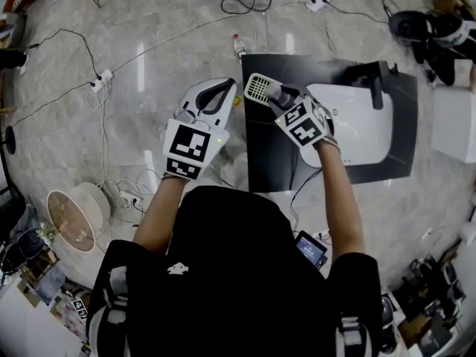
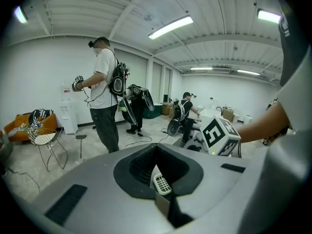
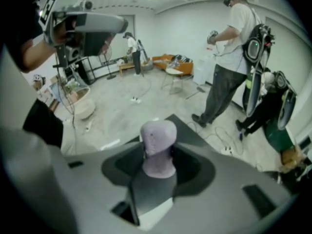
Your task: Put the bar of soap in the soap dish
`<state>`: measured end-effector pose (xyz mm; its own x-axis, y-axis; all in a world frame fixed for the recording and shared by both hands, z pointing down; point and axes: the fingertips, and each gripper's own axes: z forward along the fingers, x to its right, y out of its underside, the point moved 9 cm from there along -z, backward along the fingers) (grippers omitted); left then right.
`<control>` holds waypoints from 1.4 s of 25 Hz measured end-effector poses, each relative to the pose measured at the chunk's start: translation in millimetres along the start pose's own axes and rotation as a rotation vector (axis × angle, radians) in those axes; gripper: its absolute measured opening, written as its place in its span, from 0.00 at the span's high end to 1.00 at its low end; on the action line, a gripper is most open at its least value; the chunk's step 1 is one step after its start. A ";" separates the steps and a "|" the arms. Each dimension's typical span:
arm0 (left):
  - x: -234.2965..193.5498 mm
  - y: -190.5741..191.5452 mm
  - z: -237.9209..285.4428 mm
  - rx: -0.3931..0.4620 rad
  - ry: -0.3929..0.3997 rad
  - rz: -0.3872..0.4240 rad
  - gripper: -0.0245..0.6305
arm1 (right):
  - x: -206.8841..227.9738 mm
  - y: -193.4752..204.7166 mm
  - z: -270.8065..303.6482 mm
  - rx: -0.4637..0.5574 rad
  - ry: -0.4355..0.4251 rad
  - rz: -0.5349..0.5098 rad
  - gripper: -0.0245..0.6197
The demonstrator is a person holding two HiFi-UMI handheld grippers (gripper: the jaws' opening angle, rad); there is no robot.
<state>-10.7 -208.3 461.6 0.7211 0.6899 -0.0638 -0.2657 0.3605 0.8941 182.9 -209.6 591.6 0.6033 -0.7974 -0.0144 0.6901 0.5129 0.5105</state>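
Note:
The lilac bar of soap stands upright between the jaws of my right gripper, which is shut on it. In the head view the soap hangs right beside the white slotted soap dish, which lies at the near-left corner of the black table. My left gripper hovers just left of the dish, off the table's edge. Its fingers look pressed together with nothing in them. The dish shows small just past their tips.
A white sink basin with a black faucet fills the right part of the table. Cables and a power strip run across the marble floor, and a round fan stands at the left. Other people stand in the room.

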 end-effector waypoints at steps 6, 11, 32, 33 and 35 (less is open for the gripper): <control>-11.6 9.3 -3.5 -0.017 -0.018 -0.016 0.92 | -0.5 1.9 36.1 -0.108 -0.052 -0.032 0.65; -17.3 16.5 -6.5 -0.023 -0.035 -0.034 0.93 | -0.2 -1.6 55.3 -0.162 -0.069 -0.070 0.65; -26.0 26.3 -10.6 -0.044 -0.037 -0.035 0.93 | 0.6 -5.8 75.5 -0.241 -0.081 -0.059 0.67; -25.6 26.2 -10.5 -0.041 -0.035 -0.034 0.93 | 0.5 -5.4 74.7 -0.236 -0.075 -0.060 0.68; -25.6 25.1 -10.8 -0.035 -0.032 -0.030 0.92 | -0.1 -5.3 71.7 -0.227 -0.063 -0.054 0.68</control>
<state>-42.7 -210.2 480.9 0.7491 0.6581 -0.0759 -0.2653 0.4031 0.8759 150.5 -235.0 650.6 0.5419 -0.8402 0.0209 0.7973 0.5217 0.3037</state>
